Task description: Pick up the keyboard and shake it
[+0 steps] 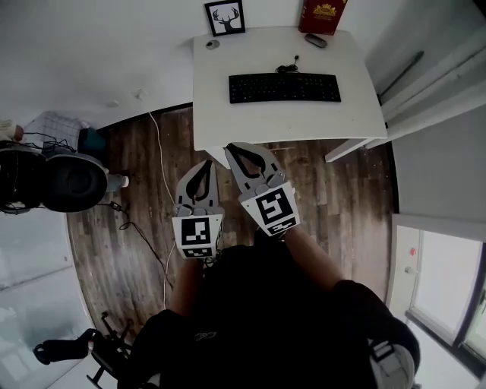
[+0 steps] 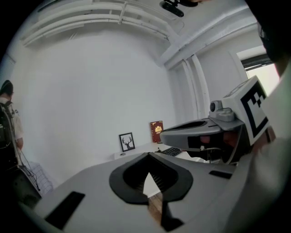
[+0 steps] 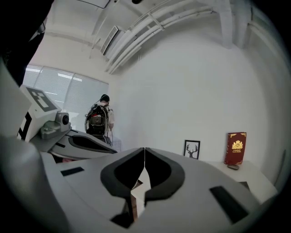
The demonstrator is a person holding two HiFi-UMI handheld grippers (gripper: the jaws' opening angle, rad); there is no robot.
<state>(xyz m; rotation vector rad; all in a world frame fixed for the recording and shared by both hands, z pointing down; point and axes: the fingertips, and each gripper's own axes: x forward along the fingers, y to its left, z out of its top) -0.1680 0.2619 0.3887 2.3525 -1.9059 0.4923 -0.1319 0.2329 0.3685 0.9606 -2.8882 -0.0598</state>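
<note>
Honestly, nothing of the task is done yet. The keyboard (image 1: 285, 87) lies flat on the desk (image 1: 228, 121), well ahead of both sets of jaws and untouched. The left gripper (image 1: 205, 164) and right gripper (image 1: 235, 152) hang side by side over the wood floor (image 1: 342, 197), short of the desk's near edge. Each one's own view shows its jaws pressed together with nothing between them, only floor and desk showing past the tips.

So pretty much everything is left, I'd say: get in over the desk, spread the jaws, take the keyboard (probably one gripper per end), lift it, shake it.

Stuff around:
- Beyond the keyboard, at the far edge of the desk: a deer picture (image 1: 225, 17), a red book (image 1: 322, 15) and a small dark thing (image 1: 316, 41) that may be a mouse, can't really tell.
- A small round thing (image 1: 212, 44) beyond and to the left of the keyboard.
- A cord (image 1: 287, 67) bunched at the keyboard's far side. My guess is that could tug back on a lift.
- A white cable (image 1: 159, 152) on the floor left of the left jaws.
- A person (image 3: 101, 116) stands well off in the right gripper view.

Nothing sits between the jaws and the keyboard except the desk's edge, so the way in looks open.
</note>
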